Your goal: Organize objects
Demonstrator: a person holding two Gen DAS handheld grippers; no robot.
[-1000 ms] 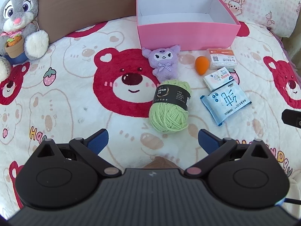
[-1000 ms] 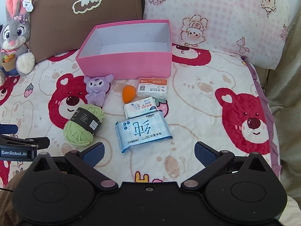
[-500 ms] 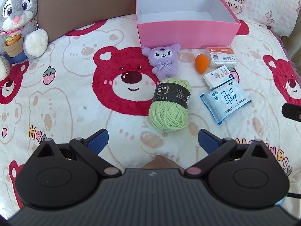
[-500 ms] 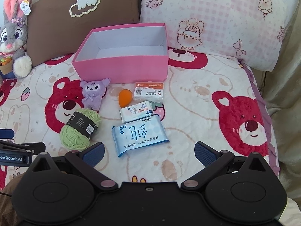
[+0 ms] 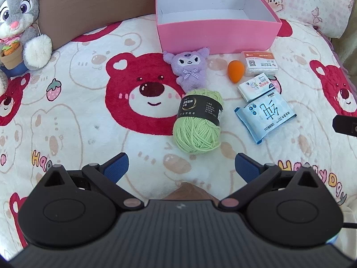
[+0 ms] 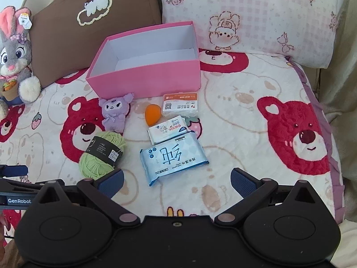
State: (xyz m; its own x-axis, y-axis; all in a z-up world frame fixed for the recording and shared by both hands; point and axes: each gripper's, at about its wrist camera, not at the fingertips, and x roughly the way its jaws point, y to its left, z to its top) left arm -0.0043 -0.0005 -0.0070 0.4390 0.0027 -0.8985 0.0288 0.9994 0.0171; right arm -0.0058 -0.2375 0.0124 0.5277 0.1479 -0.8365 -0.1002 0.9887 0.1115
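An empty pink box (image 5: 217,31) (image 6: 147,78) stands at the back of the bed. In front of it lie a purple plush (image 5: 189,71) (image 6: 115,114), an orange sponge egg (image 5: 235,71) (image 6: 151,114), a clear case with an orange label (image 5: 260,63) (image 6: 180,103), a small tissue pack (image 5: 256,87) (image 6: 168,129), a blue wipes pack (image 5: 265,116) (image 6: 173,157) and a green yarn ball (image 5: 198,125) (image 6: 101,155). My left gripper (image 5: 181,166) hovers open just short of the yarn. My right gripper (image 6: 176,182) is open just short of the wipes pack.
A grey rabbit plush (image 5: 17,26) (image 6: 15,58) sits at the far left against a brown pillow (image 6: 93,20). A pink checked pillow (image 6: 256,15) lies behind the box on the right. The bear-print blanket (image 5: 73,120) covers the bed; its edge drops off at right (image 6: 334,156).
Both grippers have drifted slightly; the objects sit a little lower and nearer in the right view. Nothing was grasped or moved.
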